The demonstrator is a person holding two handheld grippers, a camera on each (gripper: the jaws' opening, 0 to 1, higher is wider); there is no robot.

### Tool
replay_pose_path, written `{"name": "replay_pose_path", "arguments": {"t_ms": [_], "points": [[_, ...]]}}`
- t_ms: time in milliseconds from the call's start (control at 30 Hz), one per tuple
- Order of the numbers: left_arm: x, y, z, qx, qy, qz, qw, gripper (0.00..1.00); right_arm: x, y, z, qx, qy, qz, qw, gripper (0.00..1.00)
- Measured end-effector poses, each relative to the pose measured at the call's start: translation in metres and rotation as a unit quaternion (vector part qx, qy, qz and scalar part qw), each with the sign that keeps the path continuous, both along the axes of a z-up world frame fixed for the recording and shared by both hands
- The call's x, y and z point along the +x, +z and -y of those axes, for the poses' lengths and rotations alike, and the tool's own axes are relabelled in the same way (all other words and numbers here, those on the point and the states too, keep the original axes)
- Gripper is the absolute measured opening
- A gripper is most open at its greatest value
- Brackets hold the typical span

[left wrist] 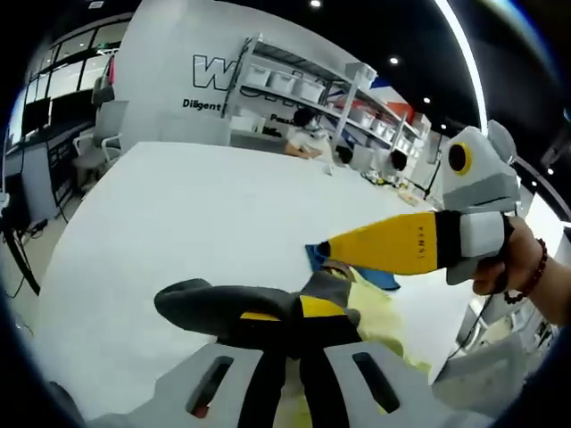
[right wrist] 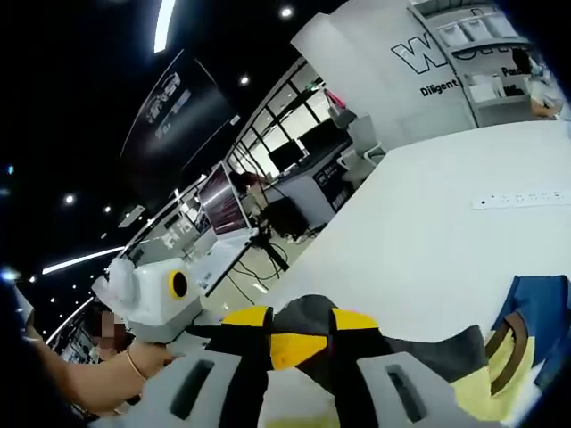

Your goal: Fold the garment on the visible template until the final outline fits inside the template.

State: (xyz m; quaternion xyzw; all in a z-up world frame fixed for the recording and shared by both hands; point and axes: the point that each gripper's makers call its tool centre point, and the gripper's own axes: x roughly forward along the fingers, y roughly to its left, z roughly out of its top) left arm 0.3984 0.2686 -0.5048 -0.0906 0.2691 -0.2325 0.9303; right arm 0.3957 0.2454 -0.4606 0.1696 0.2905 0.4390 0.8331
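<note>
My left gripper [left wrist: 284, 332] is pinched on a fold of the garment [left wrist: 370, 308], a pale yellow piece with a grey collar and blue trim, bunched above the white tabletop [left wrist: 187, 223]. The gathered grey cloth drapes over my gripper's tips. My right gripper [left wrist: 326, 248] comes in from the right, its yellow tips meeting the garment just beside its blue edge; my hand [left wrist: 500, 267], with a bead bracelet, grips its handle.

In the right gripper view, my right gripper [right wrist: 301, 332] is clamped on the grey cloth of the garment [right wrist: 500, 357], which trails off to the right over the tabletop [right wrist: 428, 232]. My left gripper [right wrist: 147, 294] sits just left of the garment. A white power strip [right wrist: 522, 200] lies on the tabletop beyond the garment.
</note>
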Motion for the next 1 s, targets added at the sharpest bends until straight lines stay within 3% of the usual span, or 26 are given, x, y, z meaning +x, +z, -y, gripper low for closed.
{"name": "replay_pose_path", "arguments": {"t_ms": [167,467,567,667,833,933,1000], "points": [[0.017,0.007,-0.033,0.021,0.032,0.014,0.9992,0.00,0.009,0.005,0.015,-0.005,-0.020,0.023,0.9995,0.26],[0.048,0.007,-0.096,0.077,0.096,0.033,0.9918,0.00,0.018,-0.005,0.050,-0.014,-0.057,0.021,0.9980,0.31],[0.056,0.001,-0.109,0.070,0.107,0.022,0.9916,0.00,0.021,-0.014,0.066,-0.025,-0.071,0.016,0.9970,0.31],[0.059,-0.006,-0.130,0.112,0.122,0.011,0.9861,0.00,0.024,-0.020,0.081,-0.036,-0.083,0.013,0.9958,0.32],[0.059,-0.014,-0.156,0.119,0.150,0.001,0.9815,0.00,0.031,-0.029,0.101,-0.052,-0.102,0.010,0.9934,0.33],[0.057,-0.025,-0.171,0.140,0.162,-0.011,0.9766,0.01,0.033,-0.034,0.107,-0.059,-0.109,0.007,0.9923,0.33],[0.060,-0.025,-0.178,0.148,0.162,-0.004,0.9755,0.01,0.034,-0.037,0.111,-0.062,-0.112,0.006,0.9917,0.33]]}}
